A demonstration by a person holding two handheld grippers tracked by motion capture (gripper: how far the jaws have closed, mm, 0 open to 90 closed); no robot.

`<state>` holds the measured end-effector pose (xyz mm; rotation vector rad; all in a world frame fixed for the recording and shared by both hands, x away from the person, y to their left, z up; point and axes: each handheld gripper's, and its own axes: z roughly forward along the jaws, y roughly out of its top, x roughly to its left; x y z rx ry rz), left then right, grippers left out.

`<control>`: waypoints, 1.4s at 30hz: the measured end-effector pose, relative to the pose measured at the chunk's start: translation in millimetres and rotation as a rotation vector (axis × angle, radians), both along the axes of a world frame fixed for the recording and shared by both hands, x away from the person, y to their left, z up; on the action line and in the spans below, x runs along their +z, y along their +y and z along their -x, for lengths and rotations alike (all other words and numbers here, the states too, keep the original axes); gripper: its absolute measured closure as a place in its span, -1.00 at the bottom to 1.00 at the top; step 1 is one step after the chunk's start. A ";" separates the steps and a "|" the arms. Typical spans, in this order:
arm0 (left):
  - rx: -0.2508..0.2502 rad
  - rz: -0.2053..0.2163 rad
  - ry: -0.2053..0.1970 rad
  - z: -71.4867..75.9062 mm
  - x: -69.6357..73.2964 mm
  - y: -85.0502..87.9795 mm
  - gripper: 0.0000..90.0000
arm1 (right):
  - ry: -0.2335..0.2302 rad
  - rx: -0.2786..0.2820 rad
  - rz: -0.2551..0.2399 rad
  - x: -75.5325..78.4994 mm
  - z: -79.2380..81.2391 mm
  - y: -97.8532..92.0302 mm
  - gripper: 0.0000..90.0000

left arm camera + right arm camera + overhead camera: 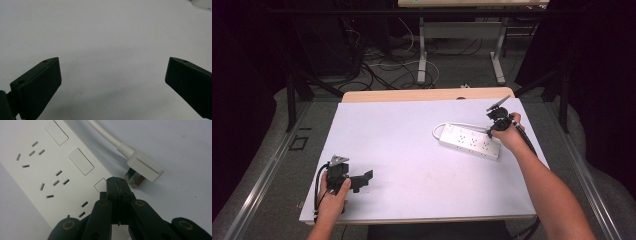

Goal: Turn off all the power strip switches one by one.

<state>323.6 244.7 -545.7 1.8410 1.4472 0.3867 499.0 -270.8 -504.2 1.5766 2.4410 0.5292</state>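
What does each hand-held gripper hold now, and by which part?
Nothing. The left hand-held gripper is open over bare table; the right hand-held gripper is shut empty above the power strip.

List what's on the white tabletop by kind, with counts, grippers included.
Power strip: 1, white, with its plug lying on the table beside it
Grippers: 2, left gripper open, right gripper shut at the strip
Total: 3

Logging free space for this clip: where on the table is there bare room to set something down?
The white table top is bare across its left and middle, between the left tongs and the white plastic power strip. It is crowded at the right, where the right tongs hover over the strip beside its white plug.
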 end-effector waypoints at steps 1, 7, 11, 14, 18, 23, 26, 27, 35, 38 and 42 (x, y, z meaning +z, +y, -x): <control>-0.003 -0.003 0.000 0.0 0.0 0.4 -0.99 | 0.000 0.000 0.001 0.1 0.1 0.2 1.00; -0.001 -0.001 -0.002 0.1 0.2 0.0 -0.99 | -0.004 0.015 0.002 0.0 0.4 -0.5 1.00; -0.003 -0.001 -0.001 0.2 0.4 -0.1 -0.99 | -0.014 0.015 -0.004 -0.9 1.0 0.1 1.00; -0.003 -0.004 0.002 0.3 0.7 0.2 -0.99 | -0.013 0.012 0.000 -1.0 1.0 0.9 1.00; 0.001 0.000 -0.008 0.7 0.5 -0.2 -0.99 | -0.013 0.021 0.019 -3.1 1.7 -0.7 1.00; -0.003 -0.002 -0.004 1.1 1.0 0.4 -0.99 | -0.014 -0.008 -0.006 -3.1 5.0 -7.1 1.00; 0.002 0.003 -0.009 0.9 0.5 -0.4 -0.99 | 0.029 -0.009 0.036 0.8 6.1 -9.4 1.00; 0.000 0.002 -0.005 0.7 0.8 -0.2 -0.99 | -0.021 -0.020 -0.018 -4.1 6.9 -9.7 1.00; -0.002 0.001 -0.007 -1.2 0.0 -1.2 -0.99 | -0.032 -0.029 -0.037 -4.0 5.8 -11.8 1.00; -0.005 0.000 0.001 -0.9 -0.8 -0.9 -0.99 | -0.034 -0.028 -0.041 -3.8 5.2 -12.4 1.00; 0.000 0.002 -0.002 0.2 -0.4 0.3 -0.99 | -0.037 -0.024 -0.046 -2.0 6.3 -11.2 0.97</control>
